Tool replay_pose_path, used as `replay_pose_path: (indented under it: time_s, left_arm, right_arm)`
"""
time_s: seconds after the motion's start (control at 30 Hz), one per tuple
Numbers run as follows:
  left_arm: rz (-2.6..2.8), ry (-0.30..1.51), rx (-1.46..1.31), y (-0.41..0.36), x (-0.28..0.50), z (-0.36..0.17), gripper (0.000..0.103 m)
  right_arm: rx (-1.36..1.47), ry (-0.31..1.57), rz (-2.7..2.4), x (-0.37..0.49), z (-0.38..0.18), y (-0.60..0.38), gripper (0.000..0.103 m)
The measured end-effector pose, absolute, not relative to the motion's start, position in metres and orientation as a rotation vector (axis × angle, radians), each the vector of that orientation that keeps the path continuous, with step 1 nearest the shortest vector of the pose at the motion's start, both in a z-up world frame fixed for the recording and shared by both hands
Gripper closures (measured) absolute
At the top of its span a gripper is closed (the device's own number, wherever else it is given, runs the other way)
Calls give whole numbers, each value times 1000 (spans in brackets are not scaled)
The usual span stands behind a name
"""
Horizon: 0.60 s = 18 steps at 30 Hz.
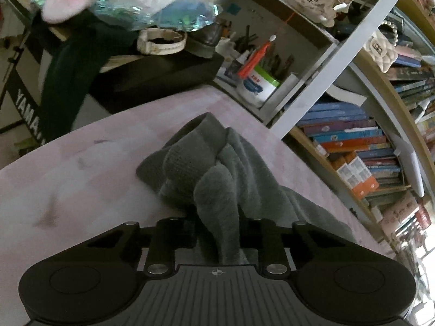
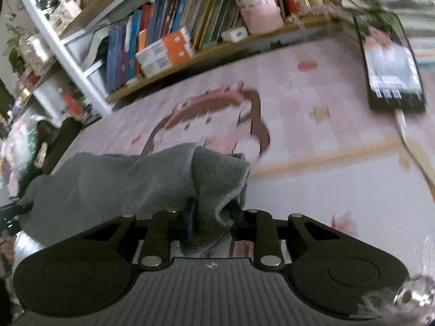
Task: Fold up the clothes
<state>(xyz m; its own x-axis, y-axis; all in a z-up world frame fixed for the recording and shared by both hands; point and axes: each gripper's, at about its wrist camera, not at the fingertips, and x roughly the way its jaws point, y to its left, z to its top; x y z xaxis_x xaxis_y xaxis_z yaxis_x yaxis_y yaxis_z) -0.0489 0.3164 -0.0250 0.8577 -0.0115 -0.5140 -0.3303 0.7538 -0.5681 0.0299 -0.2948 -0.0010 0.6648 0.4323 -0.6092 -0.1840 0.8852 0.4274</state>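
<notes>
Both grippers are on the cloth now: the left gripper (image 1: pixel 217 233) is clenched on a thick bunch of the grey garment (image 1: pixel 206 163), and the right gripper (image 2: pixel 210 217) is clenched on another part of the same garment (image 2: pixel 122 179), a ribbed hem or cuff curling over its jaws. The garment lies in a heap on the pink mat (image 1: pixel 68 163), bunched between the two hands, with ridges and rolls running away from the left one. My read is that this is the spreading-out step, ahead of any real fold. To do it well, the hands want to draw apart evenly until the slack goes and an edge runs straight between them, then lay it down flat on the mat. Keep the pull level, or one side will drag and twist. The left hand holds a fat wad, so several layers may come up together; a small shake could drop the extra ones. On the right, mind the phone (image 2: pixel 391 59) and its cable (image 2: pixel 407 141) lying on the mat, well clear of the garment for now but within reach of a wide swing.
</notes>
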Motion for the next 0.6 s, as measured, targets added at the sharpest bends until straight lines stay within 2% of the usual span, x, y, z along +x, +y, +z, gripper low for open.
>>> replay_pose_path:
  time_s: [0.13, 0.23, 0.33, 0.47, 0.6]
  left_arm:
    - [147, 460, -748, 315, -28, -21, 89]
    - [56, 334, -754, 307, -28, -4, 92]
    - [22, 234, -642, 291, -43, 18, 91]
    - [171, 407, -737, 311, -38, -13, 91]
    - [194, 421, -761, 311, -37, -27, 89]
  right_arm:
    - [343, 723, 312, 72, -5, -293, 84]
    - [286, 677, 285, 90, -5, -286, 84]
    - [257, 642, 272, 96, -8, -282, 84]
    - [289, 637, 288, 100, -13, -285, 83]
    - [269, 641, 293, 101, -12, -281, 82]
